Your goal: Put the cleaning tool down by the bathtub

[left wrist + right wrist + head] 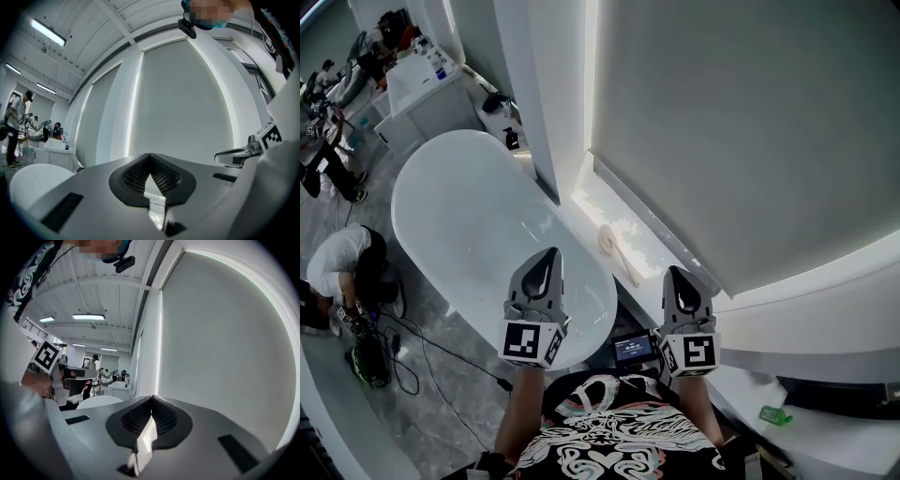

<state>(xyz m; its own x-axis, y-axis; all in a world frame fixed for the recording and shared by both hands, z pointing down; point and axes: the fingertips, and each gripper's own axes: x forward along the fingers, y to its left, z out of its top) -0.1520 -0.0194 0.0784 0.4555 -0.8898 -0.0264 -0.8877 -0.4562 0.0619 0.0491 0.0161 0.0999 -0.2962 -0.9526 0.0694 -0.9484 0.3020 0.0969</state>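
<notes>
The cleaning tool (617, 251), a pale brush with a round head and a thin handle, lies on the white sill beside the white bathtub (478, 234). My left gripper (546, 255) is held up over the tub's near end, shut and empty. Level with it, my right gripper (682, 277) hangs to the right of the brush, also shut with nothing in it. In the left gripper view the jaws (150, 157) meet at the tip before the grey blind. The right gripper's jaws (151, 399) meet the same way, with the tub (98, 401) low at left.
A tall grey window blind (750, 122) fills the right side above the sill. A person crouches on the floor (342, 267) left of the tub amid cables. A white counter (422, 89) and more people stand at the far left. A small green item (776, 414) lies on the ledge at right.
</notes>
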